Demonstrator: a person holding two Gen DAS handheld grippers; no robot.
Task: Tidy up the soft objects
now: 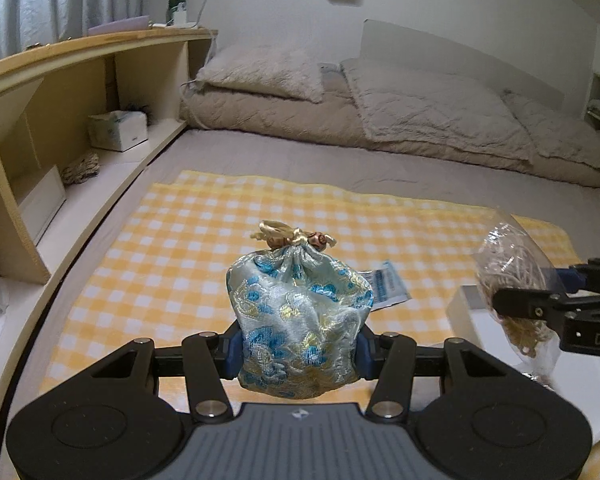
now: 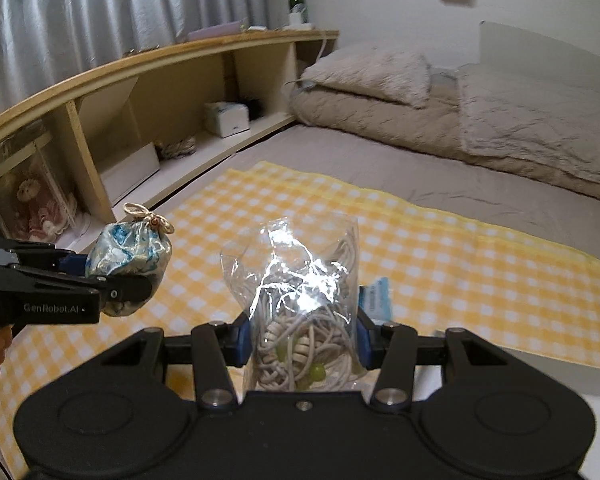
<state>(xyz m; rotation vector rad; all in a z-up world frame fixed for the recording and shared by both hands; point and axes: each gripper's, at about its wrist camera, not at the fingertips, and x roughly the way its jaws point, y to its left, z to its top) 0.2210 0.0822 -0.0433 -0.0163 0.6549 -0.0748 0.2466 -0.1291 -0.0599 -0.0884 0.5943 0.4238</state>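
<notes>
Room light was dim, even and slightly cool, casting soft shadows. Strong white glare sat on the clear plastic bag point(image 2: 296, 280). Both fisheye views bowed the wooden shelf point(image 1: 80, 52) and darkened at the corners; distant bedding point(image 2: 500, 120) looked soft.

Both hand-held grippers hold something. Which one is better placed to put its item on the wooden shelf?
Probably the left hand-held gripper: its blue floral satin pouch is nearer the wooden shelf. The right hand-held gripper, clamping the clear plastic bag of cord, is farther.
</notes>
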